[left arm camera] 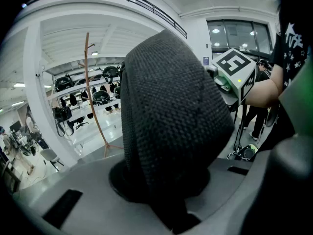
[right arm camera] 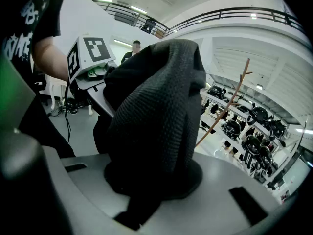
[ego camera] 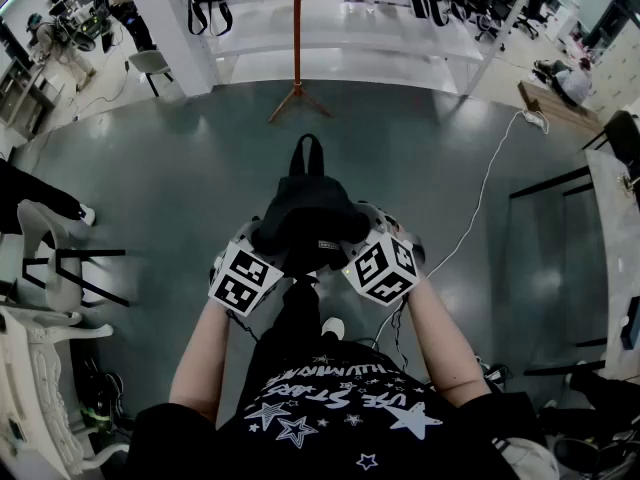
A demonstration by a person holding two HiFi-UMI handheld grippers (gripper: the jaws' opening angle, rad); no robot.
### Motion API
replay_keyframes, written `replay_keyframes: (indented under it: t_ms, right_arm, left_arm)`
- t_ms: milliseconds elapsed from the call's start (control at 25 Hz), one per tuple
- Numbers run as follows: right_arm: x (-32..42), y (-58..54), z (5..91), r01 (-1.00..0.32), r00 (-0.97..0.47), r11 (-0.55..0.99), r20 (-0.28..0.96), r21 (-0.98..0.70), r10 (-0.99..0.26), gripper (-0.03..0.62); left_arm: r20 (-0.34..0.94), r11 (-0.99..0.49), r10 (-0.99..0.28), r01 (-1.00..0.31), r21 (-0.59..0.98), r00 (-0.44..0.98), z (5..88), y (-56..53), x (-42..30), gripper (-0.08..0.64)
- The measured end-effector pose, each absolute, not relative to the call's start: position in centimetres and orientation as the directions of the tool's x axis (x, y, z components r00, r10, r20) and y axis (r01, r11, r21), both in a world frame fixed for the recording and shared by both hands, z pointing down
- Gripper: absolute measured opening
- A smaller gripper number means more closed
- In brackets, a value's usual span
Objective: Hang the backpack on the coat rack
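A black backpack (ego camera: 305,213) hangs in front of me above the grey floor, its top loop pointing away from me. My left gripper (ego camera: 262,243) is shut on its left side and my right gripper (ego camera: 360,236) on its right side. In the left gripper view the knitted black fabric (left arm camera: 171,126) fills the middle, pinched at my left gripper (left arm camera: 166,202). The right gripper view shows the same fabric (right arm camera: 156,126) clamped in my right gripper (right arm camera: 146,197). The coat rack (ego camera: 297,28), a thin orange-brown pole on splayed feet, stands ahead across the floor, apart from the backpack.
White shelving (ego camera: 350,43) with black bags stands behind the rack. Chairs (ego camera: 60,258) line the left side and a dark table (ego camera: 615,198) the right. A white cable (ego camera: 480,198) runs over the floor. People sit at the far corners.
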State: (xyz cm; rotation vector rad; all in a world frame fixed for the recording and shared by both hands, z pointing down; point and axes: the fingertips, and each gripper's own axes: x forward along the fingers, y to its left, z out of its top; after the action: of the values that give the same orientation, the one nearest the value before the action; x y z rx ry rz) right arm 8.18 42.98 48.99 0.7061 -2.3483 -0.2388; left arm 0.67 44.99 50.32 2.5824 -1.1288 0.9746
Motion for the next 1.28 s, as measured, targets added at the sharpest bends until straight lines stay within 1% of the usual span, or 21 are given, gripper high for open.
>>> replay_keyframes:
  t_ms: [360, 800, 1080, 1280]
  right_arm:
    - [9.0, 45.1, 49.5, -0.414, -0.643, 0.853, 0.562, 0.317, -0.520, 0.071]
    - [9.4, 44.0, 48.6, -0.377, -0.659, 0.861, 0.553, 0.343, -0.509, 0.072]
    - [8.8, 40.5, 49.2, -0.396, -0.644, 0.859, 0.569, 0.325, -0.512, 0.073]
    - [7.9, 35.0, 50.4, -0.403, -0.618, 0.860, 0.599, 0.314, -0.509, 0.074]
  left_arm:
    - [0.643, -0.698, -0.584, -0.710, -0.086, 0.496, 50.8, 47.2, 1.5, 0.087]
    - [0.632, -0.700, -0.592, -0.708, -0.095, 0.500, 50.1, 46.1, 2.0, 0.087]
    - [0.642, -0.734, -0.562, -0.672, -0.096, 0.522, 50.9, 42.2, 1.2, 0.092]
    - [0.647, -0.759, -0.526, -0.648, -0.065, 0.552, 52.0, 36.7, 0.3, 0.092]
